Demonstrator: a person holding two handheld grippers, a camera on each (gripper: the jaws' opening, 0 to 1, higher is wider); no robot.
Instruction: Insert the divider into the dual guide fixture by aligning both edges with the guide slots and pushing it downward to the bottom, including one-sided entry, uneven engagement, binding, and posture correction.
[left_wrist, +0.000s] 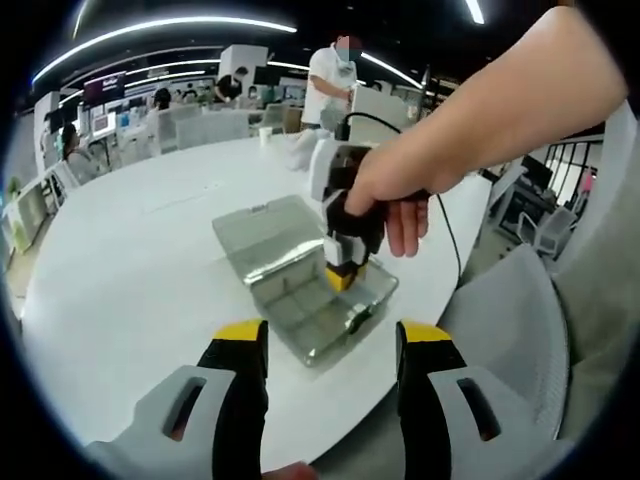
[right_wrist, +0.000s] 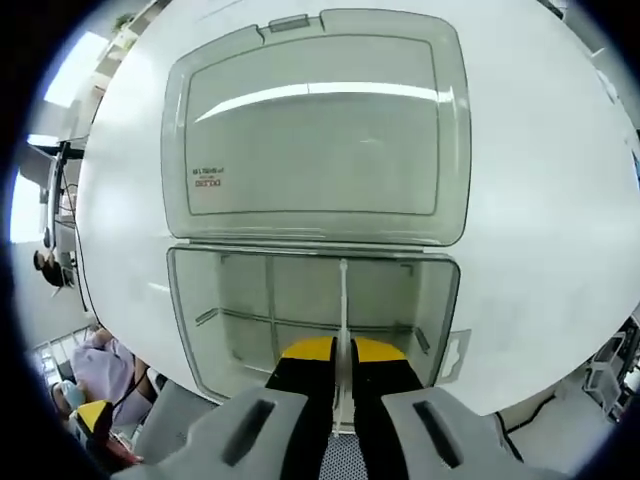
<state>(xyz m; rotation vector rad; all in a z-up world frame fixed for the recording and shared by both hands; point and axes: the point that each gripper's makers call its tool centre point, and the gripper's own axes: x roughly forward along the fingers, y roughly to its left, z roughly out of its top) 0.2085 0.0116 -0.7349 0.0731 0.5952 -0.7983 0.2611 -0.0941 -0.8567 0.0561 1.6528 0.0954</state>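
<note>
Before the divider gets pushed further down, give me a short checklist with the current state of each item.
1. Divider gripped: ok, the right gripper is shut on the thin clear panel.
2. Box open: ok, the lid lies flat back on the table.
3. Divider over the box: ok, it stands upright between the walls.
4. Both edges in their slots: cannot tell, the near edge is hidden behind the jaws.
5. Divider at the bottom: cannot tell.
6. Left gripper clear of the work: ok, it is open, back from the box.
</note>
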